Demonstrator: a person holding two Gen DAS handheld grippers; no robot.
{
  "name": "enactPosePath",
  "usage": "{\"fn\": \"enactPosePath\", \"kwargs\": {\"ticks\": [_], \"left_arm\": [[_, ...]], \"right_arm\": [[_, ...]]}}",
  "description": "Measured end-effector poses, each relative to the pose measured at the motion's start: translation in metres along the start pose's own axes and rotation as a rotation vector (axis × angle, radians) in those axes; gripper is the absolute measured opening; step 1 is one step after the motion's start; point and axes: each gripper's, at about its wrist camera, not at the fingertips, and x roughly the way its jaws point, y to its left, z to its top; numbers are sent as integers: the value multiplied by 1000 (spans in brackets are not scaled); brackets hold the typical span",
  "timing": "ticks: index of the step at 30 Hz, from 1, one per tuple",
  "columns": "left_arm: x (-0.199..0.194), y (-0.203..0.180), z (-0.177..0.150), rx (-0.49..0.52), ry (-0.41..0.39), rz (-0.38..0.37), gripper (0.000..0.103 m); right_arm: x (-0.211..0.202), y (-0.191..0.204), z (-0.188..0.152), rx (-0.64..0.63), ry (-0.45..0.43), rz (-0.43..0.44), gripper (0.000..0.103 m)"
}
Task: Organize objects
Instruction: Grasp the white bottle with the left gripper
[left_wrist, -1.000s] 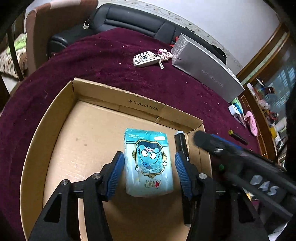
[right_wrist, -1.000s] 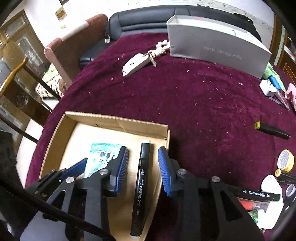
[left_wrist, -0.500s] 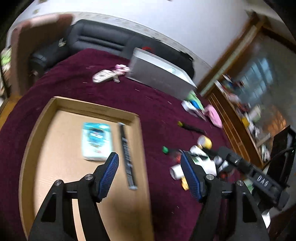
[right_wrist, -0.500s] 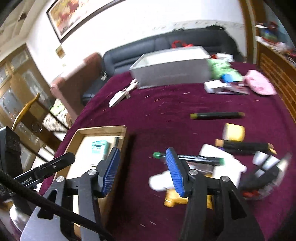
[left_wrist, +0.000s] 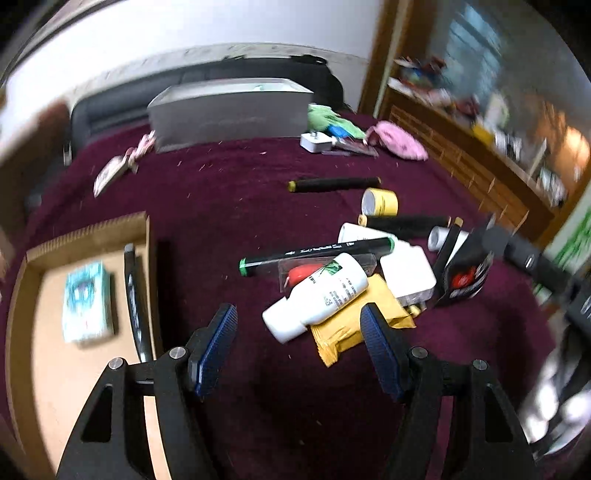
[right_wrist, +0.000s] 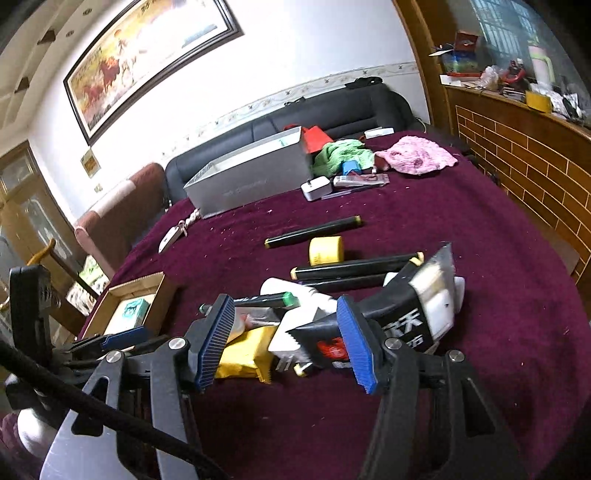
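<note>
On the maroon-clothed table (left_wrist: 229, 192), two tools over the clutter:
Left hand-held gripper (left_wrist: 299, 350): spread and empty, jaws opened earlier in the last second and steady since, hovering just short of the pile with nothing between the pads.
Right hand-held gripper (right_wrist: 286, 343): spread, jaws just been opening, nothing pinched; low over the near edge of the pile.
Box (left_wrist: 88, 229): cardboard, at the table's left side, already holding a tissue pack (left_wrist: 86, 301) and a black marker (left_wrist: 135, 295) against its right wall.
Pile: white bottle (left_wrist: 317, 295) lying across a yellow packet (left_wrist: 351, 328); green-capped marker (left_wrist: 317, 253) behind it; black pouch (right_wrist: 391, 317) and white adapter (left_wrist: 406, 273) to the right, all touching or overlapping.
Loose items: yellow tape roll (left_wrist: 380, 201) and more black markers (left_wrist: 334, 184) farther back, apart from the pile.
Stage, judged: sorting barely begun, next pick not yet chosen.
Risk one: closing on the round bottle off-centre, likely squirting it sideways into the markers.
Risk two: pads catching bottle and packet together, dragging both.
Risk three: both tools converging on the same heap and colliding.
Risk four: motion blur suggesting speed, so an overshoot scattering markers toward the table edge.
</note>
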Motion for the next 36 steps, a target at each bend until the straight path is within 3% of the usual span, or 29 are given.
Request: {"fn": "enactPosePath", "kwargs": {"ticks": [8,11,14,16,23,28,36], "left_arm": [[37,-18,2,142,61,22,63],[44,-19,10,141,57,1,63],[49,-20,16,114,80,-50,51],[48,-21,16,108,88,-55,51],[9,-14,-2,77,93,-89,49],[-4,-17,-18,136,68,-33,48],[21,-27,-17,139,17,12,48]], "right_arm": [[2,-23,-7,12,-33,26,57],[6,-26,-11,19,-22,43,57],[5,-24,-12,8,-29,45,57],[4,-24,-14,4,-31,40,57],[3,-26,-15,4,-39,34,58],[3,-25,-15,2,-41,31,59],[1,-25,-16,-10,-51,10,60]]}}
